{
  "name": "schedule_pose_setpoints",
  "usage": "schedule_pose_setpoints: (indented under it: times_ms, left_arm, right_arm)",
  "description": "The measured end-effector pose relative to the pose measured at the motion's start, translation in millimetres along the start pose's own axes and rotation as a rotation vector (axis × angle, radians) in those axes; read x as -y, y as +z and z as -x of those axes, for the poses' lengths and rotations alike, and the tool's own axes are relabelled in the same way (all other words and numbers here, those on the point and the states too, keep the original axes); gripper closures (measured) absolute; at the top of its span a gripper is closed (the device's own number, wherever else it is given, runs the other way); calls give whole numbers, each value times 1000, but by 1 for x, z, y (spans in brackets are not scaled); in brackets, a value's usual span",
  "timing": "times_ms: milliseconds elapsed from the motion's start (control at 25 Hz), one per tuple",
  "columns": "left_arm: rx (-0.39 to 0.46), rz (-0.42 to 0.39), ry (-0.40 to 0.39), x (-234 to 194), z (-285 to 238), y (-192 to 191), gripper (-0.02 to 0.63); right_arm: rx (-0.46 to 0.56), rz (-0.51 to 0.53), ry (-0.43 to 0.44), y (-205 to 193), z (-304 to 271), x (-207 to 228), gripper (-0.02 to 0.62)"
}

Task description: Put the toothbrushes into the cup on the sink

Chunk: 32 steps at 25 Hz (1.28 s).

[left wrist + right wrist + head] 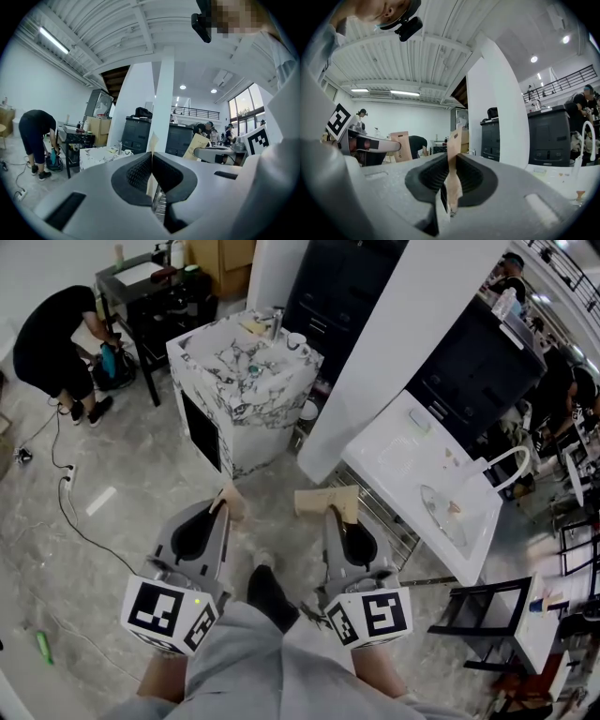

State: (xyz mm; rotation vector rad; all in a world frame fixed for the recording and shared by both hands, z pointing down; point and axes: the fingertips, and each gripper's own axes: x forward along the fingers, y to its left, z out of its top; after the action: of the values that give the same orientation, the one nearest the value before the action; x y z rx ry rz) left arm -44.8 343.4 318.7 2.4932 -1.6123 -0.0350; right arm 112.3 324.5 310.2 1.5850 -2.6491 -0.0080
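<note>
In the head view my left gripper (pixel 225 507) is shut on a flat tan card pack (pixel 232 500). My right gripper (pixel 336 514) is shut on a wider tan card pack (pixel 324 500). What the packs hold I cannot tell. Both are held low over the floor, well short of the marbled sink unit (pixel 220 362), which carries a tap (pixel 277 322) and a white cup (pixel 296 339). The left gripper view shows the left gripper (pixel 151 161) pinching its pack (pixel 152 143) edge-on. In the right gripper view the right gripper (pixel 452 166) clamps its brown pack (pixel 453 140).
A white pillar (pixel 403 343) stands between the marbled unit and a white counter with a basin (pixel 412 465). A person (pixel 52 343) bends at a black table far left. A cable (pixel 75 512) lies on the floor. A black stool (pixel 487 620) is at right.
</note>
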Motion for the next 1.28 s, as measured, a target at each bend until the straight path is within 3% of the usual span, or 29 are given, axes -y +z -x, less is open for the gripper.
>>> schedule_pose_setpoints:
  times_ms: [440, 920, 1280]
  left_arm:
    - [1, 7, 51, -38, -80, 11, 600]
    - [10, 1, 107, -72, -191, 37, 600]
    - [19, 4, 137, -89, -250, 46, 600]
  right_arm:
    - [12, -24, 78, 4, -91, 38, 552]
    - [30, -38, 163, 15, -206, 106, 552]
    - [27, -19, 174, 15, -254, 149, 552]
